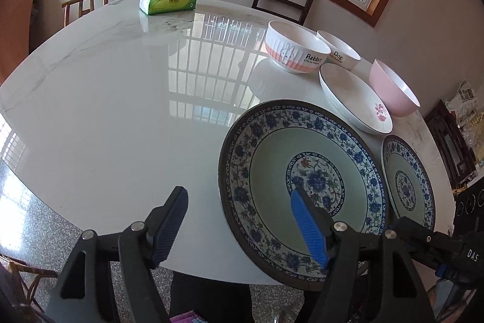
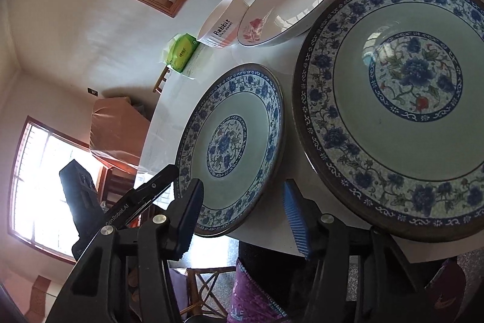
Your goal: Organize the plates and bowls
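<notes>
Straddling the near rim of the large blue-patterned plate (image 1: 302, 189), the left gripper (image 1: 242, 227) is standing open, one finger over the plate. The right gripper (image 2: 242, 220) is bracketing the smaller plate's (image 2: 230, 144) near edge, jaws apart, not visibly pressing.

table's left half (image 1: 106, 111) bare; plates (image 1: 302, 186) and bowls (image 1: 295, 47) crowd the right.

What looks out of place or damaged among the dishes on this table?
Nothing looks broken or spilled. The large blue-and-white plate and the smaller blue-and-white plate both seem to stick out past the near edge of the marble table, so they could tip.
</notes>
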Demonstrator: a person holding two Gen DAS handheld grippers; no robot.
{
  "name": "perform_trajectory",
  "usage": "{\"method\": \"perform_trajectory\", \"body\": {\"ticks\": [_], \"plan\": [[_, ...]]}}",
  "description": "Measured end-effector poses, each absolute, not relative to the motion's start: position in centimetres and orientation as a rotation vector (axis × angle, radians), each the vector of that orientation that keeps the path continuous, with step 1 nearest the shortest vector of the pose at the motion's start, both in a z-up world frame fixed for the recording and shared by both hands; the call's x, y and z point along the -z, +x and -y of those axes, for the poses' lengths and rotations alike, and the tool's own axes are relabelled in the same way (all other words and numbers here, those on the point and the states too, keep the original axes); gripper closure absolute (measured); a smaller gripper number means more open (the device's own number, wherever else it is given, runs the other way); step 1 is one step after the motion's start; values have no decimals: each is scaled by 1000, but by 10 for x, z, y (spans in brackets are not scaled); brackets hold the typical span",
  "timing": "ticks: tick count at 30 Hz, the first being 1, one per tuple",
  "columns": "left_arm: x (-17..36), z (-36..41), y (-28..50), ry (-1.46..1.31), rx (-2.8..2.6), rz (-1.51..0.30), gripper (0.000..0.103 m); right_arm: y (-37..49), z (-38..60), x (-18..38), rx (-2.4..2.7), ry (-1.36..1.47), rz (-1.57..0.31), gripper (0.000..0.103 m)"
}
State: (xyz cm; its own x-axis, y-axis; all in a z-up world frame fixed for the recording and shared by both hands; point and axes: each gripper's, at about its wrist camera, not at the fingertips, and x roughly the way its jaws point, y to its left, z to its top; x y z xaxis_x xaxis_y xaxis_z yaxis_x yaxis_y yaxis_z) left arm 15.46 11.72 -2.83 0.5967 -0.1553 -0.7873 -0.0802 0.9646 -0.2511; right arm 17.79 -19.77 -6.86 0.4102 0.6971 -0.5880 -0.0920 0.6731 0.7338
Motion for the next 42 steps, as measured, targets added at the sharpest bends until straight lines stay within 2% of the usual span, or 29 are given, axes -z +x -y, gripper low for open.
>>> {"method": "perform_trajectory", "body": {"ticks": [4,5,7,9,11,16,18,23,42], "plan": [[34,-120,158,-285,56,-954,38,183,194,70,-533,677,-1055,55],[36,-120,159,-285,55,-959,44,184,193,71,-534,678,-1056,57],[39,-120,161,-277,59,-972,66,187,192,72,-533,672,-1059,61],[42,-117,163,-270,71,-986,75,188,188,73,-533,663,-1059,68],[41,-116,163,-255,60,-972,75,190,187,73,-527,652,-1059,70],[40,-119,163,-250,33,-947,78,191,186,80,-510,626,-1064,86],[39,-120,163,-241,20,-937,80,192,185,81,-509,616,-1061,87],[31,-126,163,-208,-31,-900,91,197,177,81,-510,592,-1055,88],[30,-166,167,-266,-130,-880,92,211,137,75,-571,503,-1044,88]]}}
